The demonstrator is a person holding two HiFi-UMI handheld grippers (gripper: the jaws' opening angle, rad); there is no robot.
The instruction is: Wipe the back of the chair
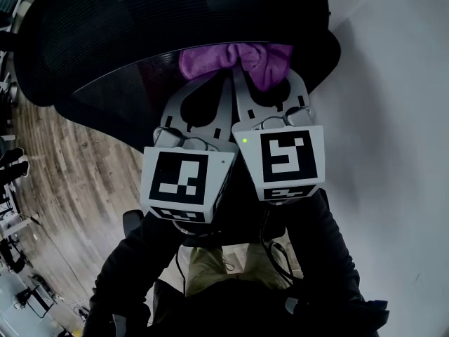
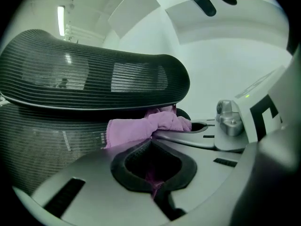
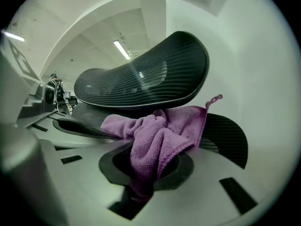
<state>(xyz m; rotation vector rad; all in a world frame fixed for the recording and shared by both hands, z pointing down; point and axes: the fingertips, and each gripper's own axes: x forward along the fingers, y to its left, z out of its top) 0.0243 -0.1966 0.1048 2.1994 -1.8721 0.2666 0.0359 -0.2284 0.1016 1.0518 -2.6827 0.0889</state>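
The black mesh chair back (image 1: 140, 34) fills the top of the head view, with its curved headrest (image 2: 94, 79) above the backrest (image 2: 42, 145). A purple cloth (image 1: 238, 62) lies bunched against the top edge of the backrest, just under the headrest (image 3: 146, 79). Side by side, both grippers hold it. My left gripper (image 1: 205, 77) is shut on the cloth's left part (image 2: 136, 128), and a bit of purple shows in its jaw gap. My right gripper (image 1: 270, 79) is shut on the thicker right fold (image 3: 157, 145), whose corner loop sticks up.
A white wall (image 1: 393, 83) stands close on the right of the chair. Wood floor (image 1: 63, 181) spreads to the left, with office equipment (image 1: 21, 258) at the far left edge. The person's dark sleeves (image 1: 140, 258) are at the bottom.
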